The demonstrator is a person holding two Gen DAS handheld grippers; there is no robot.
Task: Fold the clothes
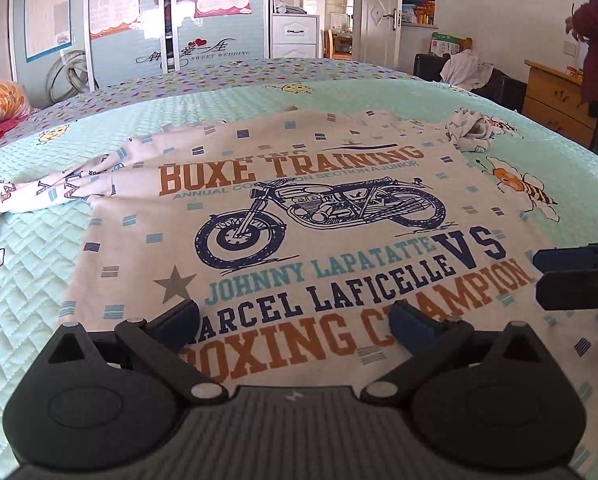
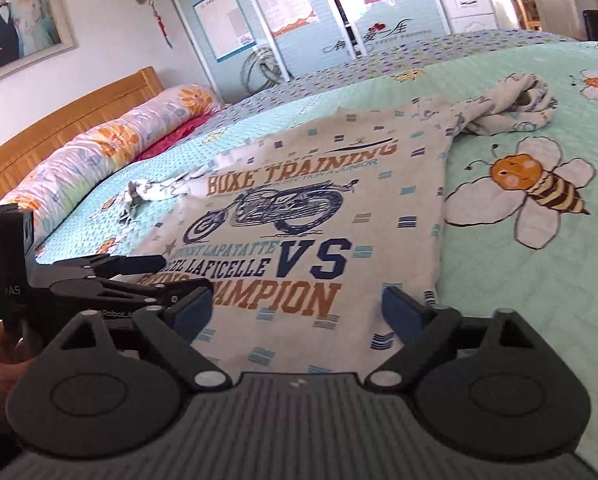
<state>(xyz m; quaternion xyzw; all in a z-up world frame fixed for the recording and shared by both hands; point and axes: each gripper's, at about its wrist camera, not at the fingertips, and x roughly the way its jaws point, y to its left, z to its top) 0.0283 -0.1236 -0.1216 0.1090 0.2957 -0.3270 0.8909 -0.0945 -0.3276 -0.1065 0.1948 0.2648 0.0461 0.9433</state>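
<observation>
The printed shirt [image 1: 299, 216] was found spread flat on the quilted bed [image 1: 39, 260], hem at the near edge, sleeves bunched toward the far side. The left gripper [image 1: 295, 324] and right gripper [image 2: 297, 308] were both held released over the hem, nothing clamped. Open quilt was noted right of the shirt's side edge, around the bee print [image 2: 539, 188].

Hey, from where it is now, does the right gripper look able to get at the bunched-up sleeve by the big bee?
Probably yes. The right gripper is open over the shirt's bottom hem, and nothing lies between it and the bunched sleeve farther up the bedspread. It would need a forward reach.
</observation>
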